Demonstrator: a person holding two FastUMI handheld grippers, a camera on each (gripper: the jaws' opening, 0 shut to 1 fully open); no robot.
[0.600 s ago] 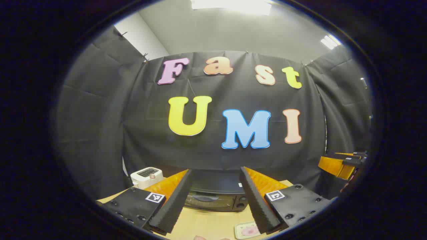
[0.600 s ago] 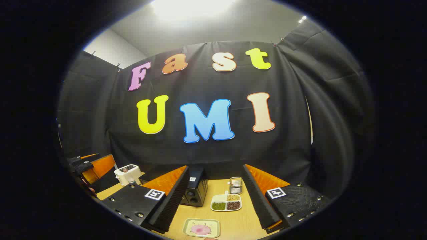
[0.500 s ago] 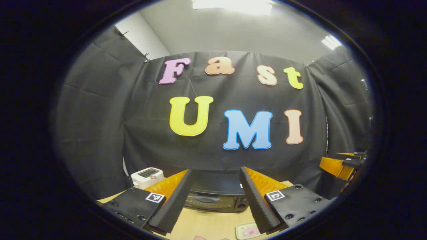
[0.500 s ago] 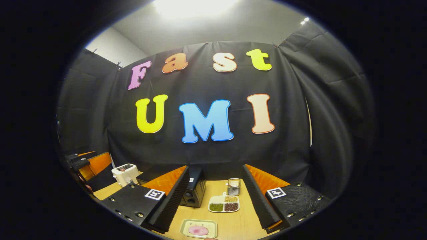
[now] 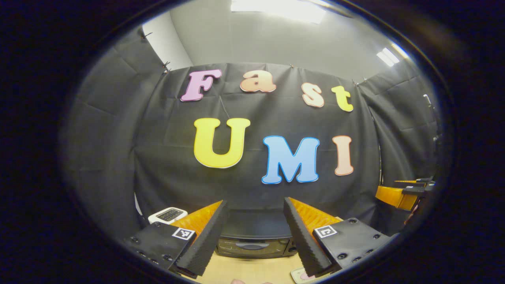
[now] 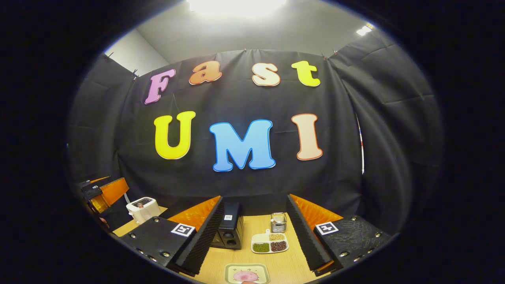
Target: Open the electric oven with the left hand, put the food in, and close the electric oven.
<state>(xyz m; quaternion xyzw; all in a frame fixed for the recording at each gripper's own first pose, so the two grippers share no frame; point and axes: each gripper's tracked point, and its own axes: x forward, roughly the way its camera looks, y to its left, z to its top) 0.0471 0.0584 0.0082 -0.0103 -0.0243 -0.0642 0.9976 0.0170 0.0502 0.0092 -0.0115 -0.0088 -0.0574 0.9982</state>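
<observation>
Straight ahead of the left claw [image 5: 252, 236]: the shut electric oven [image 5: 254, 246].
Its handle runs crosswise on the table [image 5: 244, 270], framed between spread, empty fingers; the right claw [image 6: 254, 236] (likewise spread, empty) hangs over the food plate [image 6: 247, 274], farther from the oven.

- A cloth-walled recording booth, black drapes [image 6: 355, 118] clipped up beneath ceiling lights [image 6: 236, 6].
- Kitchen props on a wooden table [image 6: 284, 264] at 6 o'clock: oven [image 6: 229, 232], toaster [image 6: 142, 209].

Black electric oven [image 5: 252, 236], tan wooden table [image 6: 252, 262], white toaster [image 6: 142, 208], and perhaps pink food [image 6: 245, 275] on a pale tray [image 6: 229, 269].
</observation>
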